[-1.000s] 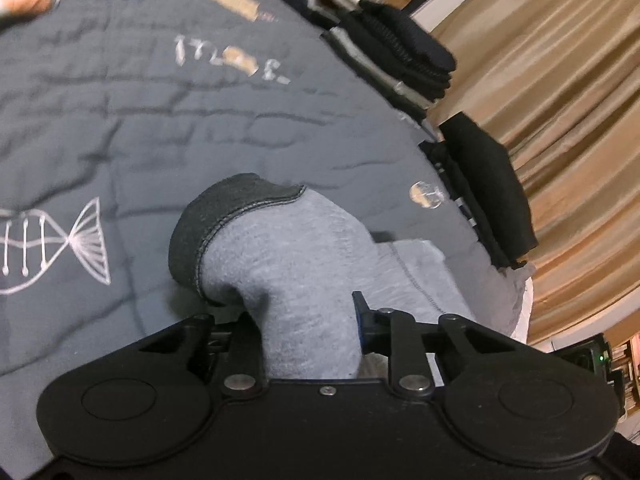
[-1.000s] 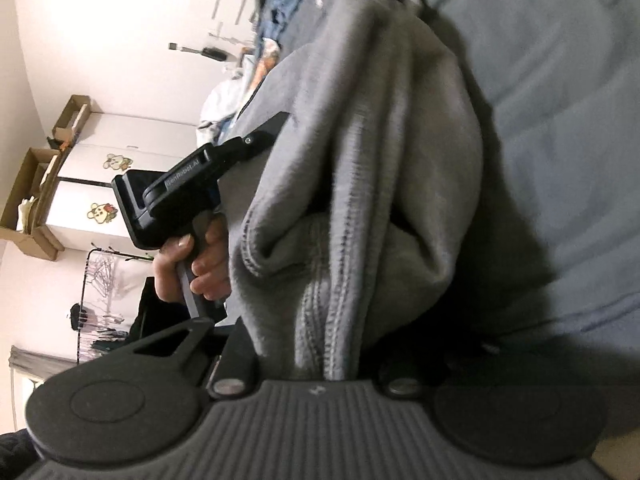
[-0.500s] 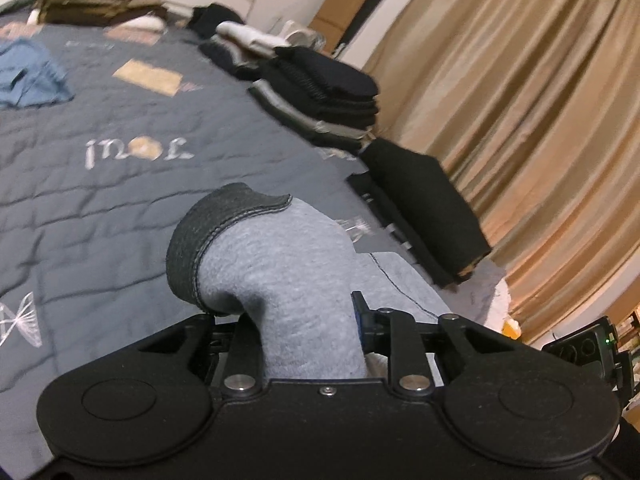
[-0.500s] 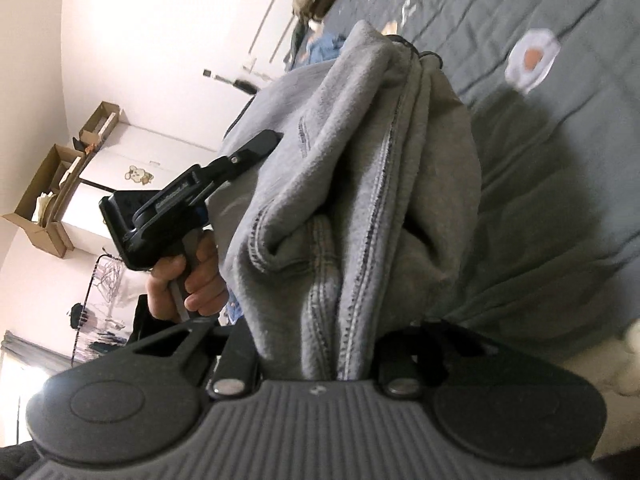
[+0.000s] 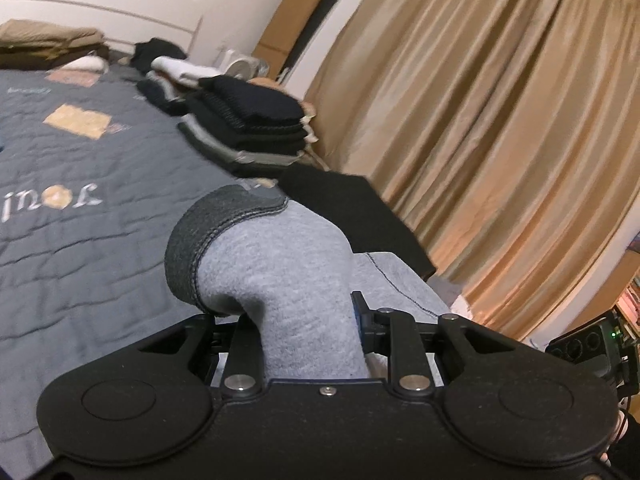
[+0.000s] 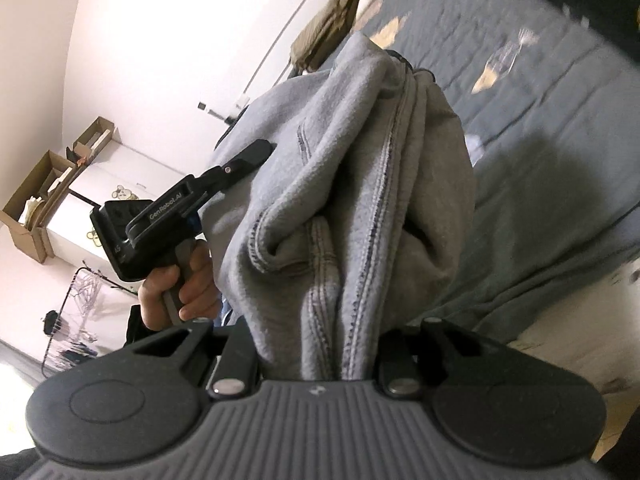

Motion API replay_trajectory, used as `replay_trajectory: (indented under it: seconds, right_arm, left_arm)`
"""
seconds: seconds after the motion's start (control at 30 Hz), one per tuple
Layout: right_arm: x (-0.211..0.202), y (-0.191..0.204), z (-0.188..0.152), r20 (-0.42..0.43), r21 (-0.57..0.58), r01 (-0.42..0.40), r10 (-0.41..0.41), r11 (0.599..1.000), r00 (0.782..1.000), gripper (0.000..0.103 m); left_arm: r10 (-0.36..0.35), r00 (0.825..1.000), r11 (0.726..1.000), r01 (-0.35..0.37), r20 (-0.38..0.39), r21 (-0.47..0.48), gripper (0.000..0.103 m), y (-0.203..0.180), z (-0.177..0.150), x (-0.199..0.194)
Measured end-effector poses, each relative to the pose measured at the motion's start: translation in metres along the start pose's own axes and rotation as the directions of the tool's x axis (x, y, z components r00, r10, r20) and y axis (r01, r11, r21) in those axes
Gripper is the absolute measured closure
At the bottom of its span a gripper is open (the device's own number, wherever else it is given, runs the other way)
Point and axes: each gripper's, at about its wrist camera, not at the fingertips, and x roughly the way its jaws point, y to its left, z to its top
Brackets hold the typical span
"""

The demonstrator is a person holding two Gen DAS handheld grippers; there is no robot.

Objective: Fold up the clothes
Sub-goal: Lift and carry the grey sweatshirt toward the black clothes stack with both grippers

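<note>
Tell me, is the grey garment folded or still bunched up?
Bunched up, not folded: the grey garment hangs in loose gathers, pinched by both the left hand-held gripper and right hand-held gripper.

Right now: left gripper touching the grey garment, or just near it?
Touching. The left wrist view shows the grey garment bunched between the left gripper fingers, pinched on both sides. The right wrist view agrees: its finger tip meets the cloth.

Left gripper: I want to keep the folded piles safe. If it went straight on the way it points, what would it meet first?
Probably the grey bedspread, beyond the grey garment clamped in the left gripper; the black stacks sit right of that line, though depth is unclear.
</note>
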Motion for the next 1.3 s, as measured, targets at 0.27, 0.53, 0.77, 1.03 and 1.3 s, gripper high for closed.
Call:
replay_trajectory:
  seconds: [0.27,0.53,0.77,1.03,1.3]
  right_arm:
    - [-0.053,-0.023,0.03,0.05,-0.038,0.056,-0.055,0.998,0.997,0.086]
    - [-0.093,-0.046,0.057,0.088,-0.06,0.091,-0.086,0.994,0.992,0.086]
    - [-0.115,-0.083,0.09,0.094,-0.052,0.112,-0.107,0.992,0.99,0.086]
    - [-0.13,-0.135,0.147,0.063,-0.033,0.139,-0.137,0.99,0.989,0.086]
    - [-0.144,-0.167,0.244,0.047,-0.067,0.146,-0.143,0.987,0.989,0.086]
  left_arm:
    - [-0.052,0.997,0.998,0.05,0.057,0.028,0.08,-0.043,0.011,0.047]
    - [-0.089,0.994,0.995,0.085,0.071,0.053,0.08,-0.078,0.025,0.098]
    - [-0.1,0.993,0.994,0.096,0.06,0.055,0.08,-0.098,0.031,0.145]
    - [-0.074,0.997,0.997,0.073,0.036,0.009,0.08,-0.1,0.042,0.211]
    - [-0.065,0.996,0.998,0.064,0.063,0.02,0.08,-0.107,0.1,0.271]
